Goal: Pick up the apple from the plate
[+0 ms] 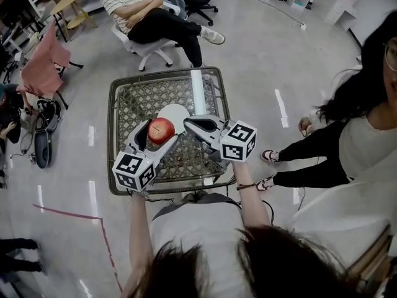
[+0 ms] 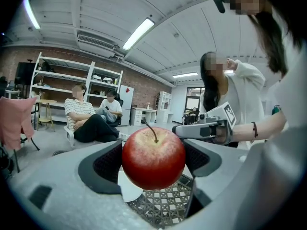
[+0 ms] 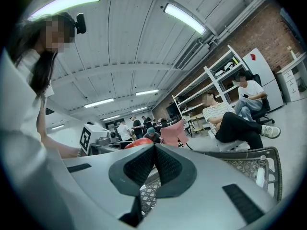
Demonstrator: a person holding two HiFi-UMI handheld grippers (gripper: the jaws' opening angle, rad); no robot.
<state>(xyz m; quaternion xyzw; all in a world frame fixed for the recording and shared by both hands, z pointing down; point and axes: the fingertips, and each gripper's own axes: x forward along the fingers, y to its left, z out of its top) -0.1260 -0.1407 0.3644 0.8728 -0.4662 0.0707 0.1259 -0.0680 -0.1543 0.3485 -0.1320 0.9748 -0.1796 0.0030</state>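
At the centre of the head view, the left claw (image 2: 152,163) holds a red apple (image 1: 160,130) clamped between its two dark pads, clear of the white plate (image 1: 180,112) just beyond it on the wire-mesh bench (image 1: 133,101). The right claw (image 3: 154,163), to the apple's right, is closed on nothing. We judge the main risk to be slipping: the apple is round and smooth and gripped only at its sides, so a loosened squeeze or a tilt of the claw could let it roll out onto the plate or mesh. A bump from the nearby right claw could do the same. The apple's stem points upward, leaning slightly left. Its stem-to-base axis stands nearly upright, though the fruit is almost round.
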